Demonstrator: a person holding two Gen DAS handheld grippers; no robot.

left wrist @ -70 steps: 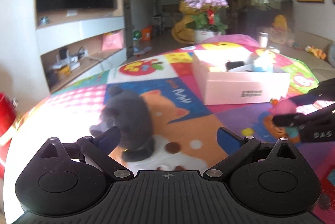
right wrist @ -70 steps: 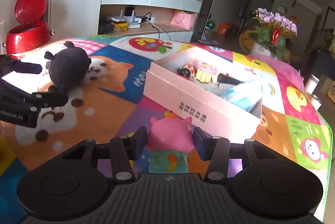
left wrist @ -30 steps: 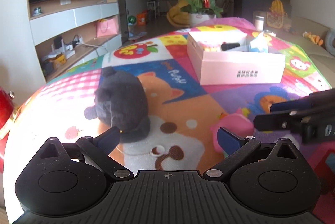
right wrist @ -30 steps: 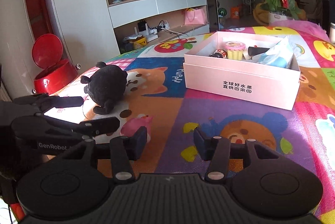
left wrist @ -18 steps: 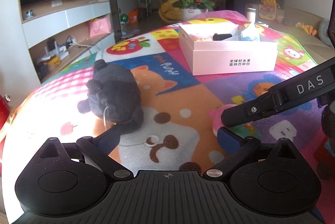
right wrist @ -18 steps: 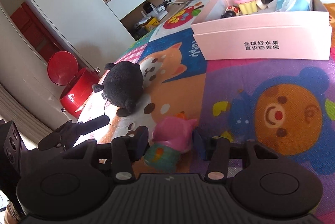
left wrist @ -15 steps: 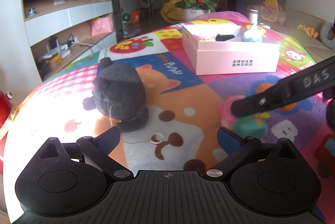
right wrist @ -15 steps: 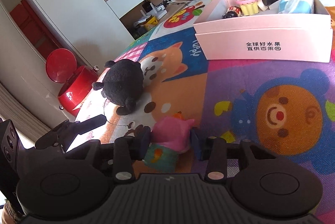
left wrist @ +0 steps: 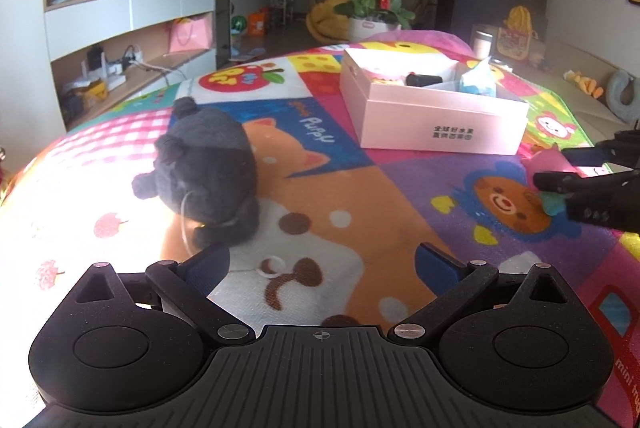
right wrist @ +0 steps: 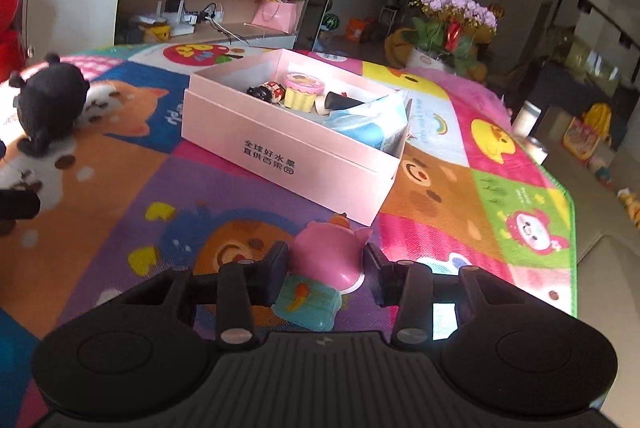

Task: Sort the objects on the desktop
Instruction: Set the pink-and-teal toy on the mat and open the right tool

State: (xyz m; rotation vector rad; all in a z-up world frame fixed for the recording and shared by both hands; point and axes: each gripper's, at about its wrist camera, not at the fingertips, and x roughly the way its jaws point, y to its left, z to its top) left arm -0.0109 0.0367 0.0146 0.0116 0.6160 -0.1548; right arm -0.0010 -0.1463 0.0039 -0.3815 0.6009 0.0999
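Right wrist | pink pig toy (right wrist: 329, 257) | clamped between right gripper (right wrist: 326, 268) fingers (right wrist: 274, 270)

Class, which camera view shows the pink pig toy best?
The right wrist view: the pink pig toy fills the centre, between the right gripper's jaws. The left wrist view shows only a sliver at its right edge, behind that gripper.

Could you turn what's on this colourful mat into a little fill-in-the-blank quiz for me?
1. The right gripper has its fingers closed around a small ____ pig toy.
2. The black plush toy lies on the mat, in front of the open ____ gripper.
3. The cupcake toy sits inside the pink ____.

Missing words: pink; left; box
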